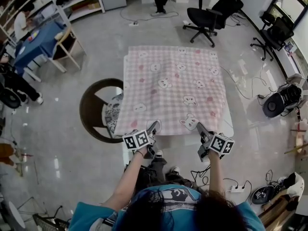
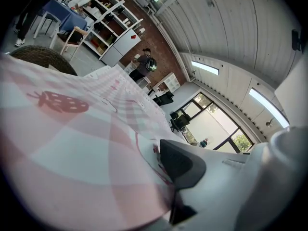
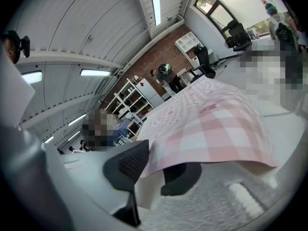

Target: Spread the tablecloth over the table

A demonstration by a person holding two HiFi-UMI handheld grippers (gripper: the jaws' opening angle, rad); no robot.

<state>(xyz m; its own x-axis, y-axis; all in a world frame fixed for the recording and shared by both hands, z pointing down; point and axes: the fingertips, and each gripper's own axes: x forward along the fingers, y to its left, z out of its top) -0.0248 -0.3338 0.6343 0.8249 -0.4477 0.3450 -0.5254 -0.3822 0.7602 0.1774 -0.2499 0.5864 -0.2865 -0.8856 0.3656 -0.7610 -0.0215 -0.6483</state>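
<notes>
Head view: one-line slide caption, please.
Left gripper and right gripper meet the near edge of the pink checked tablecloth, draped across the white table.

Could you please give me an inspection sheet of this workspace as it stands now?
Surface: white table, mostly covered.
Job's things: pink checked tablecloth lying across it.
Clutter: nothing seen on the cloth.
Tools: left tool shut on the cloth's near edge; right tool open, cloth edge between its jaws.
Cables: loose cables and a power strip on the floor.
Surroundings: office chairs, shelves, round wicker seat.
</notes>
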